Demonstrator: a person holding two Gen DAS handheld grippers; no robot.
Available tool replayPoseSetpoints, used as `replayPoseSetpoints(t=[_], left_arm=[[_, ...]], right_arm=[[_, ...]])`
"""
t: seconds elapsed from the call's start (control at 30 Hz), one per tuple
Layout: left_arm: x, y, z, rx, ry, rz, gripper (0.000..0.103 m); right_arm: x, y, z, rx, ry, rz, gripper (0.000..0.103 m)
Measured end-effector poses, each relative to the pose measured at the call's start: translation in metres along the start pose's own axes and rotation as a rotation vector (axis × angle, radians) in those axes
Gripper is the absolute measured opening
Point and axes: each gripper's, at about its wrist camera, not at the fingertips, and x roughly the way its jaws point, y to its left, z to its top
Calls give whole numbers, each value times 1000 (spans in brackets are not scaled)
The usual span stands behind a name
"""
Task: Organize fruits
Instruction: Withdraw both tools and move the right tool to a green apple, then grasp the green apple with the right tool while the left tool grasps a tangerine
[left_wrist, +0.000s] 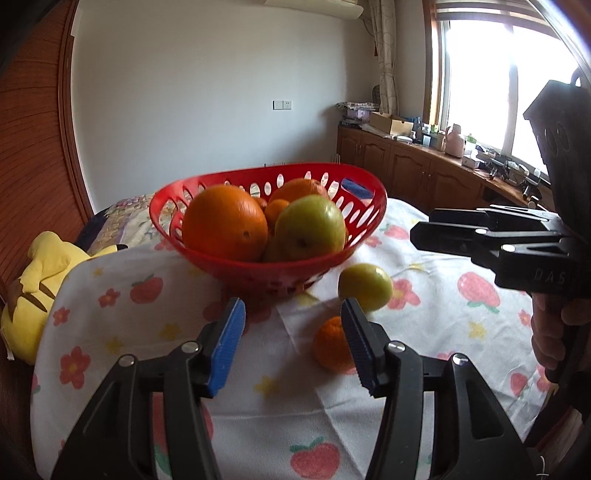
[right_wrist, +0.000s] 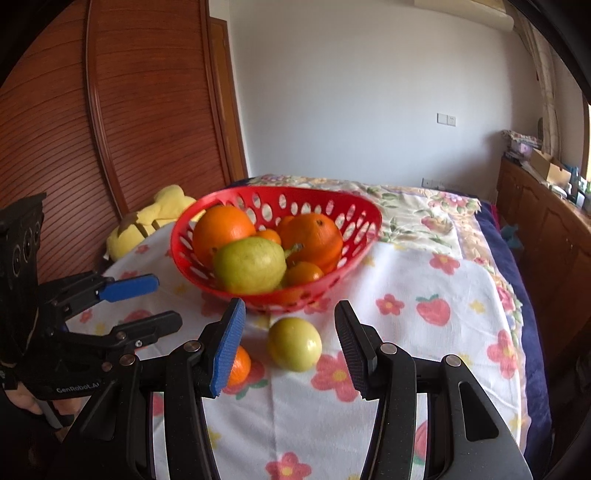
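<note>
On the bed, over a white flowered cloth (right_wrist: 424, 273), sat a red basket (right_wrist: 354, 206) holding 2 big oranges, a green pear (right_wrist: 249, 264) and some small tangerines. 2 fruits lay loose on the cloth just in front of the basket: a green apple (right_wrist: 294, 343) and, near it, a tangerine (right_wrist: 238, 365).

Left gripper (left_wrist: 293, 341) pointed down toward the basket's front, its jaws apart with nothing between them; the tangerine (left_wrist: 332, 343) showed just beside its right blue pad, partly hidden by it, and the apple (left_wrist: 365, 286) lay beyond that pad. No contact with either fruit could be seen.

Right gripper (right_wrist: 288, 347) hung over the loose fruit, jaws apart; the apple sat in view between the pads without touching them, and the tangerine peeked out from behind the left pad.

A yellow plush toy (left_wrist: 33, 291) lay at the bed's left edge, against a wooden wardrobe (right_wrist: 129, 110)
</note>
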Motion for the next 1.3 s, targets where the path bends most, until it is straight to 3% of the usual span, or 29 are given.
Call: replayPoseSetpoints(t=[0.43, 0.73, 1.3], left_arm=[[-1, 5, -19, -15, -47, 36, 54], [-3, -1, -20, 22, -66, 41, 55], [-5, 1, -21, 4, -76, 52, 55]], right_arm=[[28, 1, -22, -7, 71, -23, 52], [52, 3, -22, -6, 115, -34, 60], [79, -1, -24, 17, 180, -30, 57]])
